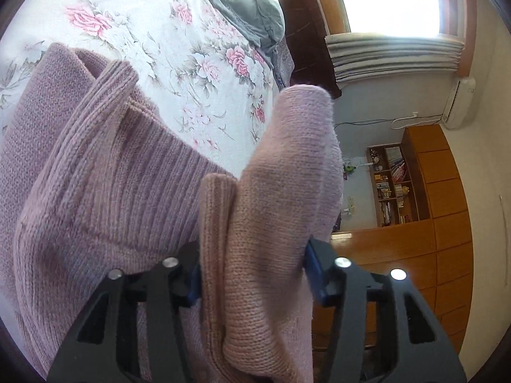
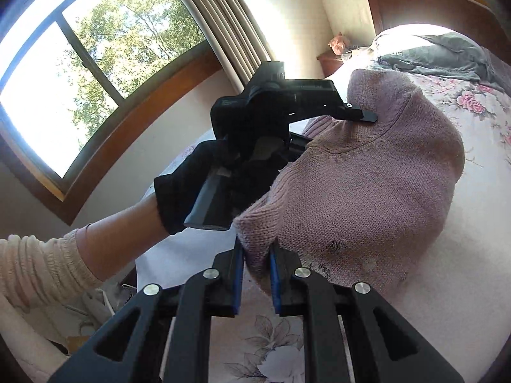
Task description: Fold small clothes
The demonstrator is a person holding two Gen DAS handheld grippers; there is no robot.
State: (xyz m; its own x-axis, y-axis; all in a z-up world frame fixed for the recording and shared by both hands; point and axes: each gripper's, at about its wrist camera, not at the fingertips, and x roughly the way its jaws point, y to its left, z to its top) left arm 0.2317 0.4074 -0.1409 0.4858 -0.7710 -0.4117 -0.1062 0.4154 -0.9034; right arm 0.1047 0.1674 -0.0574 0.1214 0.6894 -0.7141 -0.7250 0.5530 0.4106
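Observation:
A mauve knitted sweater point(image 1: 105, 191) is lifted above the floral bedspread point(image 1: 153, 32). My left gripper point(image 1: 252, 274) is shut on a thick fold of the sweater, with a bunched end standing up between its fingers. In the right wrist view the sweater point(image 2: 367, 185) hangs in a wide drape over the bed. My right gripper point(image 2: 257, 274) is shut on a corner of its knit edge. The left gripper's black body point(image 2: 271, 108) shows there too, held by a black-gloved hand point(image 2: 179, 191) and biting the sweater near its ribbed band.
A grey garment point(image 2: 440, 54) lies bunched at the head of the bed near the dark wooden headboard point(image 2: 415, 3). A window with a pleated curtain point(image 2: 223, 25) is at the left. A wooden wardrobe and bookshelf point(image 1: 396, 182) stand beyond the bed edge.

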